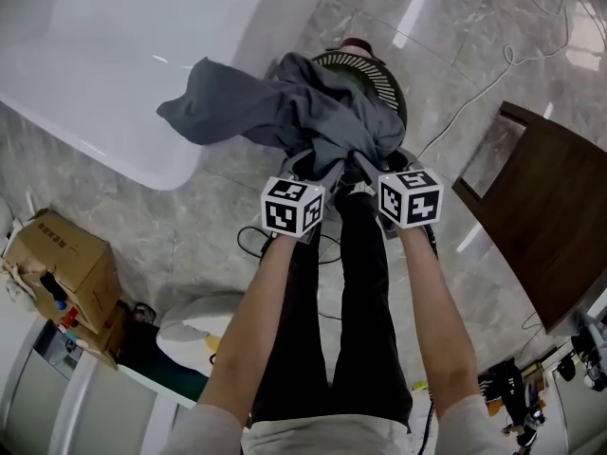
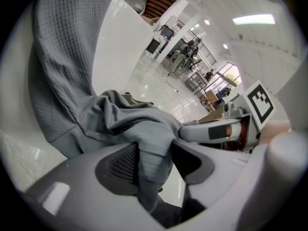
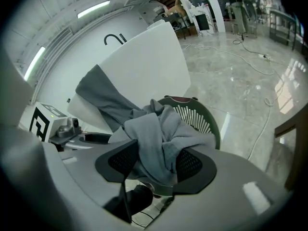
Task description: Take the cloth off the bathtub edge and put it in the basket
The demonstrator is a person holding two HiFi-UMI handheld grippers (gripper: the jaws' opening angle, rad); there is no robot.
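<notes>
The grey marble floor [image 1: 237, 254] fills the scene, glossy with light streaks

The white bathtub [image 1: 85, 74] takes up the far left, its rounded end pointing towards the person's legs

A dark wooden cabinet [image 1: 550, 216] stands at the right, well apart from the tub

The cloth [image 1: 285, 112], grey with a fine waffle weave, is bunched and held up between tub and person. Its main mass lies over the near left part of the basket [image 1: 370, 69], hiding much of the opening, and one broad tail reaches left across the tub's rim. Whether that tail touches the tub cannot be told

The basket is round and dark green with a slatted wall. It stands on the floor just right of the tub's end, its far rim showing past the cloth

A cardboard box [image 1: 62, 254] sits at the near left, well apart from the basket

The left gripper [image 2: 154, 160] has its jaws at a middling width, clamped on a thick fold of cloth that fills the gap and hangs out below

The right gripper [image 3: 156, 160], just right of the left one, has its jaws equally part-way closed on another bunch of the same cloth

A thin white cable [image 1: 503, 60] snakes over the floor at the far right
</notes>
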